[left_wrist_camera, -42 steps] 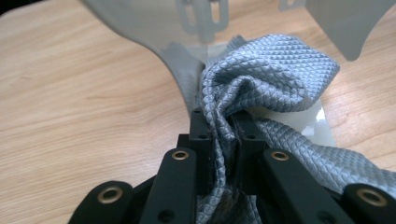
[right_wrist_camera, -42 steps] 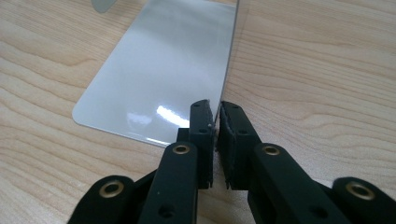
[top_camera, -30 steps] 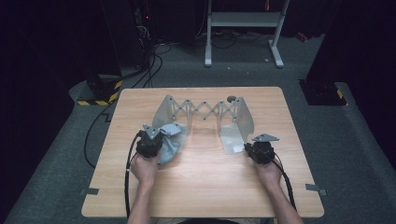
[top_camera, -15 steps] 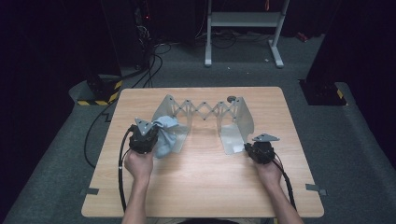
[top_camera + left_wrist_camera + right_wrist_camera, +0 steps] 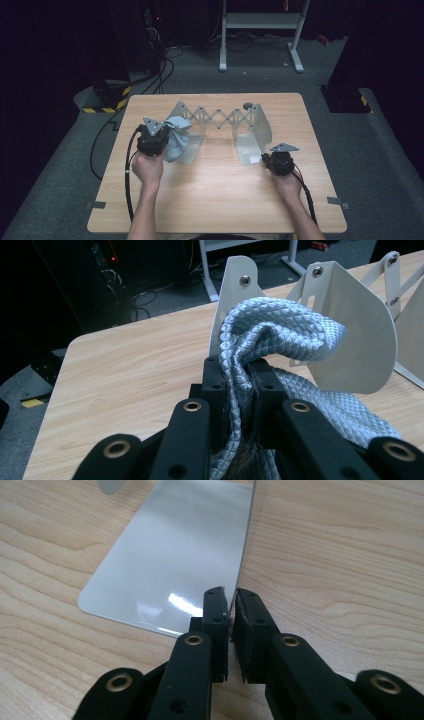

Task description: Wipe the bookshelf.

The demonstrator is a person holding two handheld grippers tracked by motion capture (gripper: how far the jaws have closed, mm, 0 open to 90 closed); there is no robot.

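I am lifting the grey cloth (image 5: 280,340) clenched in my left tool (image 5: 153,139) toward the rack (image 5: 220,117) at frame centre, my right tool (image 5: 231,611) pinching the rack's foot plate (image 5: 175,555); next I judge draping it over calls for height.

Quilted cloth (image 5: 280,335), glossy metal rack (image 5: 175,555), wood table (image 5: 215,200)

Overhead light falls on the wooden table (image 5: 215,200); room around it near black, floor dim. High view soft, slightly grainy. Left gripper view sharp on the cloth (image 5: 280,335), near jaws blurred. Right gripper view: white glare patch on the metal plate (image 5: 180,555), jaws soft.
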